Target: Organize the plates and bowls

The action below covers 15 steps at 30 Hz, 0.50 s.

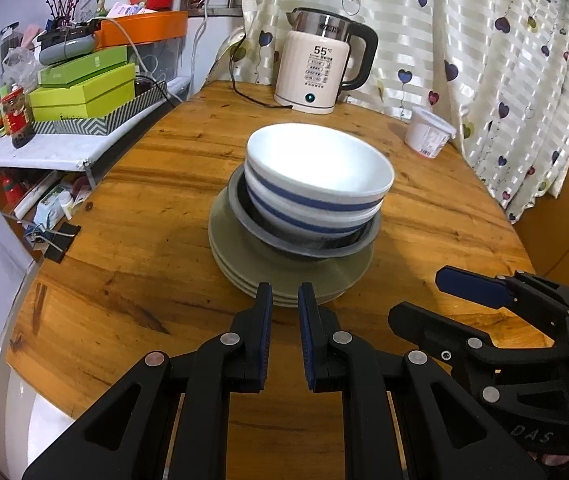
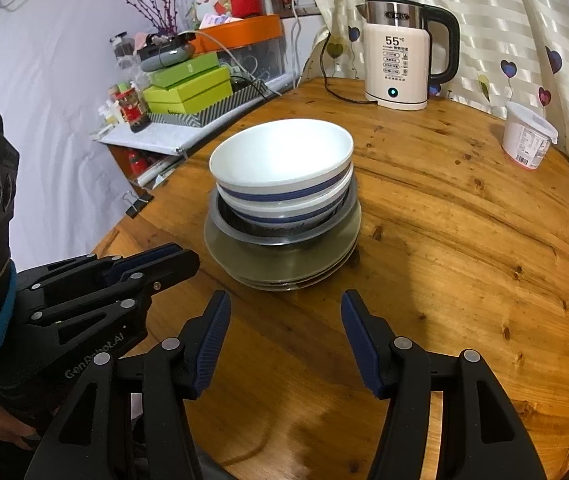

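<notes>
Two nested white bowls with blue stripes (image 1: 316, 168) (image 2: 284, 160) sit in a grey metal bowl (image 1: 244, 216) (image 2: 220, 222). That bowl rests on a stack of pale green plates (image 1: 236, 258) (image 2: 244, 258) in the middle of the wooden table (image 1: 132, 208). My left gripper (image 1: 285, 296) hovers just short of the plates' near rim, shut, with nothing in it. My right gripper (image 2: 285, 300) stands open and empty a little before the stack. Each gripper shows in the other's view: the right one's fingers (image 1: 472, 286) at the right, the left one's fingers (image 2: 156, 260) at the left.
An electric kettle (image 1: 316, 68) (image 2: 400, 52) stands at the back of the table, its cord trailing left. A white tub (image 1: 428, 136) (image 2: 526, 140) sits by the heart-print curtain. A cluttered shelf with green boxes (image 1: 84, 92) borders the left edge, with a binder clip (image 1: 58, 240) beside it.
</notes>
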Each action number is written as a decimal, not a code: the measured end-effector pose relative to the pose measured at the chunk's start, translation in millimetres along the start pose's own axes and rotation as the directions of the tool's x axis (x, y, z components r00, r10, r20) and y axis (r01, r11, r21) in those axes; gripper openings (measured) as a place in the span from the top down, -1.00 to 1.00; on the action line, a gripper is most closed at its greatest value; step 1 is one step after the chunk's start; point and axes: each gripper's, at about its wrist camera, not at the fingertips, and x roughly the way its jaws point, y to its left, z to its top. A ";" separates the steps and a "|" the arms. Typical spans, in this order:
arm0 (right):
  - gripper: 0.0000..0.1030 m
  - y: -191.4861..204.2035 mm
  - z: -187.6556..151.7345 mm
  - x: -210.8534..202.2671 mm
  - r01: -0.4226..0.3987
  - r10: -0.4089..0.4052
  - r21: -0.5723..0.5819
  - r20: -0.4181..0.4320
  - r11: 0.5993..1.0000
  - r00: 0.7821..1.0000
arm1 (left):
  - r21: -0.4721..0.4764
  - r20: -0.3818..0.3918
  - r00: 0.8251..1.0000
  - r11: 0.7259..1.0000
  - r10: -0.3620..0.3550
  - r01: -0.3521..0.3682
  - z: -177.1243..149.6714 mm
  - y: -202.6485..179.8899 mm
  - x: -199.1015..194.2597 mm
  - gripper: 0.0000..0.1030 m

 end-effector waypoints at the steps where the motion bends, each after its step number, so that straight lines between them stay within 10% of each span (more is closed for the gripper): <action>1: -0.14 0.7 -0.3 0.9 0.000 0.000 -0.001 -0.001 1.000 1.000 | 0.004 -0.001 1.000 1.000 0.010 -0.010 -0.6 -0.3 0.8 0.74; 15: -0.16 3.6 -2.3 9.5 0.019 -0.019 -0.008 -0.012 1.000 1.000 | 0.012 -0.009 0.999 0.999 0.048 -0.048 -4.1 0.6 7.0 0.74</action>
